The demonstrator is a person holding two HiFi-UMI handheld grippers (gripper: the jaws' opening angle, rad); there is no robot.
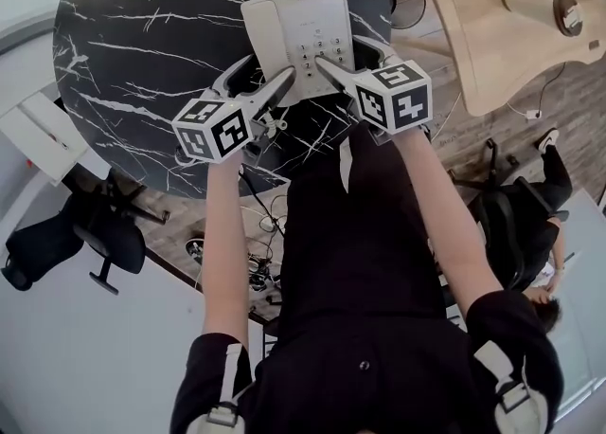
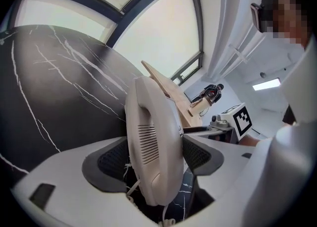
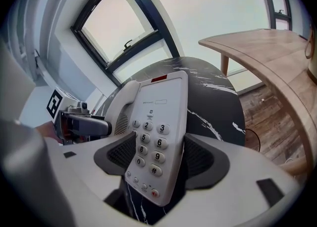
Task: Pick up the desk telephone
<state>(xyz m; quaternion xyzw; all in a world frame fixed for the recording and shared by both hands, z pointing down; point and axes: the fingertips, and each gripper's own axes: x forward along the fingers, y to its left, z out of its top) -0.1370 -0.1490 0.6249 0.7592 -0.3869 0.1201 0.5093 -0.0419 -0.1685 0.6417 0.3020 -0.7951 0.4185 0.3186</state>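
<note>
The phone sits near my edge of the black table. I judge it light, hard, slick plastic with a loose handset, so I'd pinch both side edges evenly. The left gripper gapes wide around the handset side and the right gripper around the keypad side; neither squeezes. The cord may drag. A wooden desk stands well clear.
</note>
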